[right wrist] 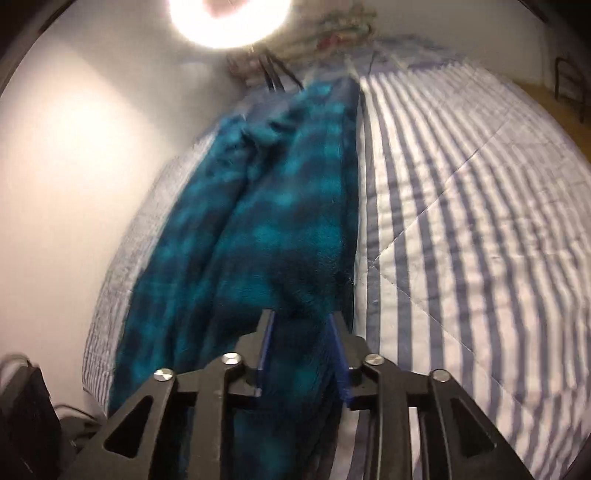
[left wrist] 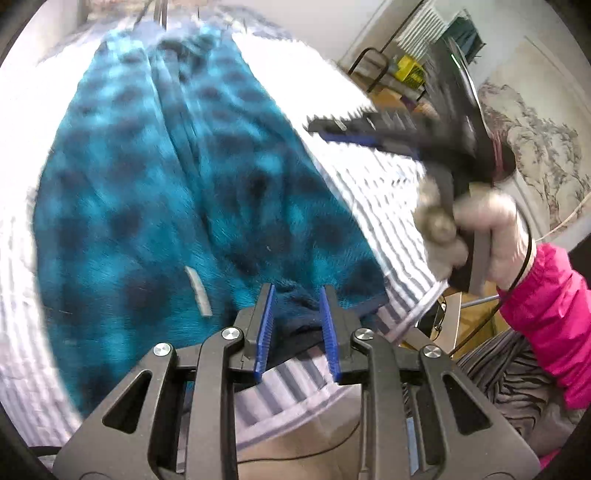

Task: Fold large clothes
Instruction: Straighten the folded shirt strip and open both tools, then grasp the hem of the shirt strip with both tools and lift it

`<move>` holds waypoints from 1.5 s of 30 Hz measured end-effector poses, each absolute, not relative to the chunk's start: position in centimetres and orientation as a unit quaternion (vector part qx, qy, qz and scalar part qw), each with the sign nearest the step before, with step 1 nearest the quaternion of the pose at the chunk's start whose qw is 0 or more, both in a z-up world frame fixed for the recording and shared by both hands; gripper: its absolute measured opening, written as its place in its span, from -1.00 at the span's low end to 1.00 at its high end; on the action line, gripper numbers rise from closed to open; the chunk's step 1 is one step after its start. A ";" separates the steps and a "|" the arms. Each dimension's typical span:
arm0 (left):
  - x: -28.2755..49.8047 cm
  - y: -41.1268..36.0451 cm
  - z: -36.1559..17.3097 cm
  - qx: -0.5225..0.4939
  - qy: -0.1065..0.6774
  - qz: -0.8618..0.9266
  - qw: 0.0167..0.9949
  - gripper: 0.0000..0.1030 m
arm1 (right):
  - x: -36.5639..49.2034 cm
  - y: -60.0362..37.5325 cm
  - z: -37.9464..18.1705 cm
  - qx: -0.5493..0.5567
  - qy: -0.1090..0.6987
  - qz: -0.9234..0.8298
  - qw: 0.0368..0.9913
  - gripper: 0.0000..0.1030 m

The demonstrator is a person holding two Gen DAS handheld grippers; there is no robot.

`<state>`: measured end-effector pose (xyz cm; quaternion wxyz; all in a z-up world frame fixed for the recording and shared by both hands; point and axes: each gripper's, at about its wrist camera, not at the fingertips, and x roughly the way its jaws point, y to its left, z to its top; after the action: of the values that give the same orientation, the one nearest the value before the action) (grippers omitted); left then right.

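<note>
A teal and dark checked fleece garment (left wrist: 147,184) lies lengthwise on a blue-and-white striped bed cover (left wrist: 388,206). My left gripper (left wrist: 297,290) is at its near edge. The blue pads stand apart, with the dark hem bunched between them and not clearly pinched. A small white tag (left wrist: 198,291) lies just to the left. The right gripper (left wrist: 314,127), held by a gloved hand (left wrist: 491,236), reaches to the garment's right edge. In the right wrist view the garment (right wrist: 277,221) gathers into a dark fold between the pads of that gripper (right wrist: 301,315), which look shut on it.
A pink sleeve (left wrist: 554,317) enters from the right. Striped bed cover (right wrist: 461,221) spreads wide to the right of the garment. A white wall (right wrist: 74,166) with a bright lamp (right wrist: 227,18) runs along the left. Shelves with clutter (left wrist: 406,70) stand beyond the bed.
</note>
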<state>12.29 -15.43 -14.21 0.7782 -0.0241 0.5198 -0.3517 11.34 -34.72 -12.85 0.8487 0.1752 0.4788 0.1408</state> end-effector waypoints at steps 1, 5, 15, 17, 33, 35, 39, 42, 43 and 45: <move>12.2 -14.9 -13.5 -0.025 0.514 -0.350 0.783 -0.26 | 10.0 -34.7 -11.7 0.164 0.466 0.137 0.859 -0.29; 13.7 -8.7 -11.4 -0.044 0.494 -0.315 0.809 0.15 | 5.3 -34.7 -9.1 0.153 0.440 0.136 0.875 -0.02; 15.4 1.0 -18.2 -0.222 0.585 -0.227 0.747 0.20 | -0.6 -34.7 -11.5 0.192 0.514 0.135 0.825 0.22; 15.2 1.5 -19.6 -0.262 0.598 -0.223 0.724 0.20 | -1.2 -34.9 -12.9 0.215 0.528 0.141 0.809 0.21; 14.0 0.5 -22.1 -0.281 0.616 -0.215 0.703 0.19 | -1.7 -34.8 -17.6 0.288 0.550 0.196 0.759 0.19; 13.7 -0.4 -22.2 -0.265 0.620 -0.221 0.705 0.01 | -2.0 -34.7 -17.8 0.296 0.547 0.203 0.756 0.19; 13.9 -1.5 -22.0 -0.231 0.618 -0.214 0.720 -0.30 | -1.7 -33.6 -17.9 0.290 0.547 0.221 0.754 -0.07; 14.2 -1.4 -21.1 -0.240 0.606 -0.212 0.728 -0.57 | -1.2 -32.5 -18.3 0.291 0.549 0.232 0.748 -0.41; 14.1 -1.3 -20.8 -0.242 0.600 -0.214 0.732 -0.61 | -1.1 -32.2 -18.3 0.293 0.547 0.235 0.748 -0.48; 13.9 -1.3 -19.8 -0.235 0.588 -0.219 0.742 -0.65 | -0.9 -31.8 -18.0 0.290 0.544 0.234 0.752 -0.60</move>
<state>13.90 -1.30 -19.81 0.7423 -0.2348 0.5883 -0.2186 -0.89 -31.76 -17.98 0.7517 0.2900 0.5440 0.2344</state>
